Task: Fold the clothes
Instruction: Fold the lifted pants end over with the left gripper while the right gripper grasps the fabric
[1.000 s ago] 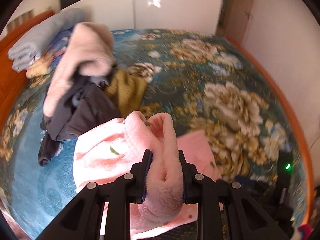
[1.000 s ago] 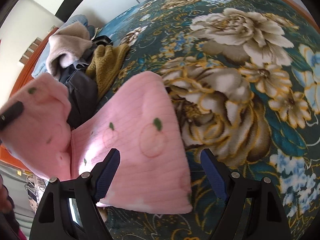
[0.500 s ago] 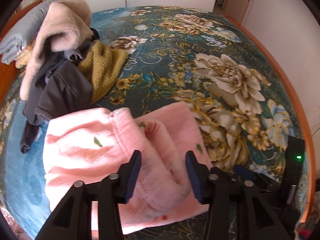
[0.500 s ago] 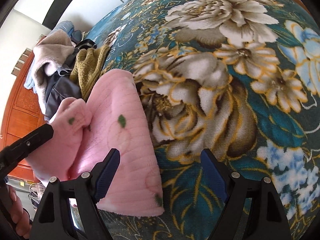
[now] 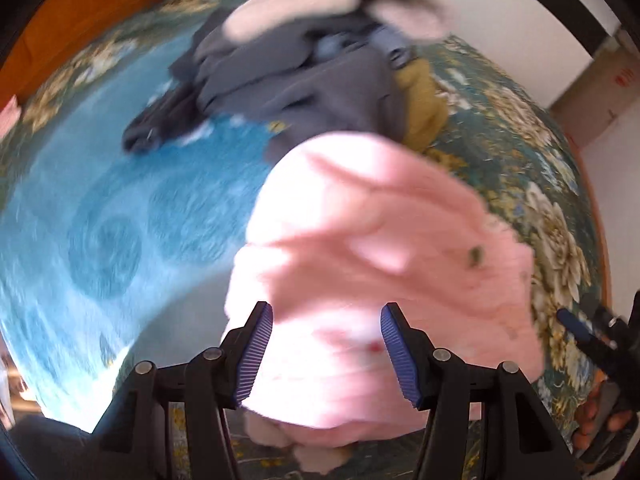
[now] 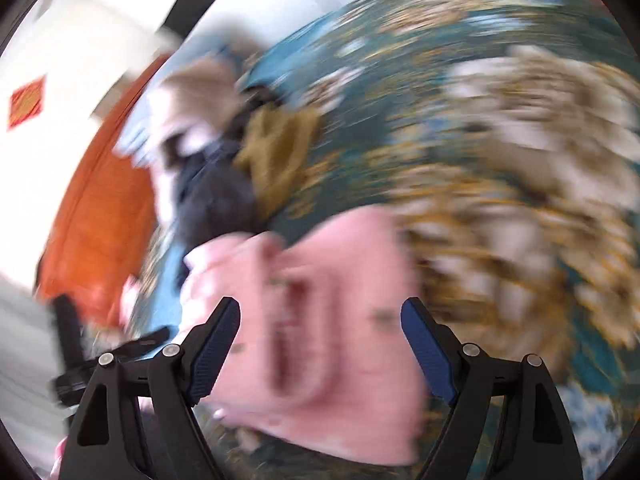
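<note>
A fluffy pink garment (image 5: pixel 384 264) lies folded on the floral bedspread (image 5: pixel 532 168), near the bed's front edge. My left gripper (image 5: pixel 326 354) is open just above its near part, with nothing between the pads. In the right wrist view the same pink garment (image 6: pixel 320 320) lies under my right gripper (image 6: pixel 320 350), which is open wide and empty. Both views are blurred by motion. The right gripper also shows at the right edge of the left wrist view (image 5: pixel 600 336).
A heap of unfolded clothes lies behind the pink garment: a dark grey piece (image 5: pixel 288 72), a mustard one (image 5: pixel 424 116) and a beige fleece (image 5: pixel 340 0). The orange wooden headboard (image 6: pixel 100 216) rises at the left. A white wall (image 5: pixel 520 24) stands beyond the bed.
My left gripper has let go of the pink garment, opened wide and swung left. The garment now lies flat on the bed. My right gripper stayed open and swung over it.
</note>
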A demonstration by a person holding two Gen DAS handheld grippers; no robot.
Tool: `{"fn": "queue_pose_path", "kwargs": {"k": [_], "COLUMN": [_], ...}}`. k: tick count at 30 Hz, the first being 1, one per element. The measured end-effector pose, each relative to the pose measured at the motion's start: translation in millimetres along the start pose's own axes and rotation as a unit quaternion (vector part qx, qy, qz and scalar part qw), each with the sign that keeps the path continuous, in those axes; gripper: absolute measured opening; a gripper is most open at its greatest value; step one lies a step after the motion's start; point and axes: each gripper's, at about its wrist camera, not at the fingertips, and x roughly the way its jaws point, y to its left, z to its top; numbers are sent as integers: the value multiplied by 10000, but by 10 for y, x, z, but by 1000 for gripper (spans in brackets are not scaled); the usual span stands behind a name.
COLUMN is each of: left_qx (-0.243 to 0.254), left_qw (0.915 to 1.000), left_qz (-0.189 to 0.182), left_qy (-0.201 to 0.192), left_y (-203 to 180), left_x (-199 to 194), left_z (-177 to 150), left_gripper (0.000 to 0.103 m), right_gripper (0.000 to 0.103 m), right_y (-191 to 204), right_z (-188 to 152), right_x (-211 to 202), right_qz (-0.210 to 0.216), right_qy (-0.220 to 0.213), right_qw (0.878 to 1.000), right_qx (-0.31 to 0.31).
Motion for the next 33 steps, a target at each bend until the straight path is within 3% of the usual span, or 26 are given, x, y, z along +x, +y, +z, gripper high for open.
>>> {"fn": "queue_pose_path", "kwargs": {"k": [2,6,8,11,13,18,22,25,27,33], "left_qx": [26,-15,-71,-172,-369,-1041,-1747,-1920,-1910,-1891], "left_qw": [9999,9998,9997,9990,9972,9872,9715,9666,9665,9611], "left_qz": [20,-112,-193,-381,-645,-1187,-1584,-1685,-1707,-2001], "left_qy": [106,140,154,126,41,-215,-231,-189,-186,-226], "left_y": [72,141,163,221,317,650,928,973,965,975], "left_x": [94,140,150,148,97,-40,-31,-7,-6,9], "left_z": [-112,-194,-188,-177,-153,-110,-114,-125,-117,-80], "left_gripper": [61,61,62,62,62,62,62,62,62,62], "right_gripper": [83,83,83,83,83,83,81,63,40,31], "right_y": [141,268,266,352,430,355,243,302,350,674], "right_z": [53,35,18,147,280,505,592,625,638,598], "right_x": [212,463,448,415,542,1033,1291,1342,1320,984], "right_qz": [182,120,17,212,343,112,292,599,593,585], "right_qy": [367,774,706,384,406,889,1173,1230,1220,1148], "right_qw": [9991,9967,9974,9989,9984,9960,9922,9902,9906,9912], "right_qx": [-121,-212,-154,-155,-190,-34,301,273,198,-303]}}
